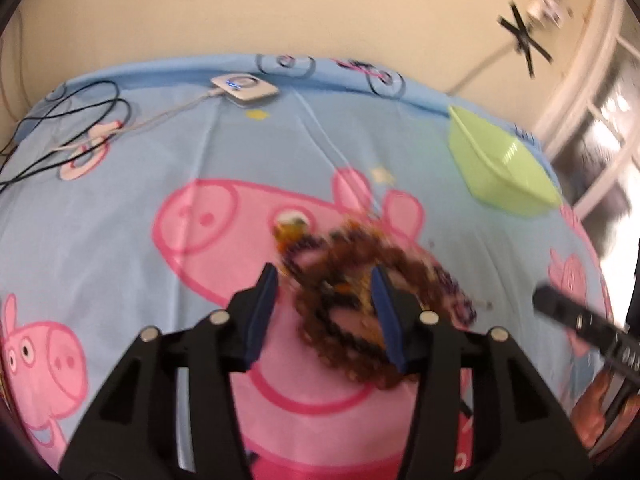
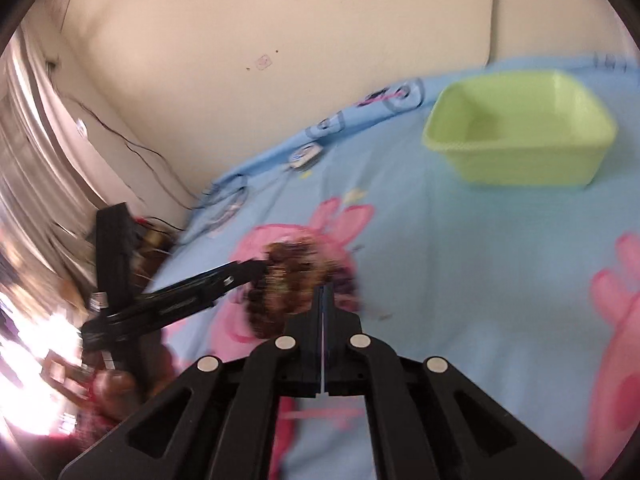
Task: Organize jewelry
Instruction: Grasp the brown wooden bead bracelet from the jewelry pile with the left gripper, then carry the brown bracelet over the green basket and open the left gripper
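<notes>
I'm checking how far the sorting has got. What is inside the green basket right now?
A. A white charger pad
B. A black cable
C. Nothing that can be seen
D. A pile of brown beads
C: the green basket shows only bare floor inside, while the beaded jewelry lies on the bedsheet.

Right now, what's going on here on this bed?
A person is sorting jewelry with two hand-held grippers. The left hand-held gripper has its jaws part open around a tangled pile of beads on the cartoon sheet; whether it grips them is unclear. The right hand-held gripper is shut at the pile's edge. The green bin beyond looks empty.
</notes>
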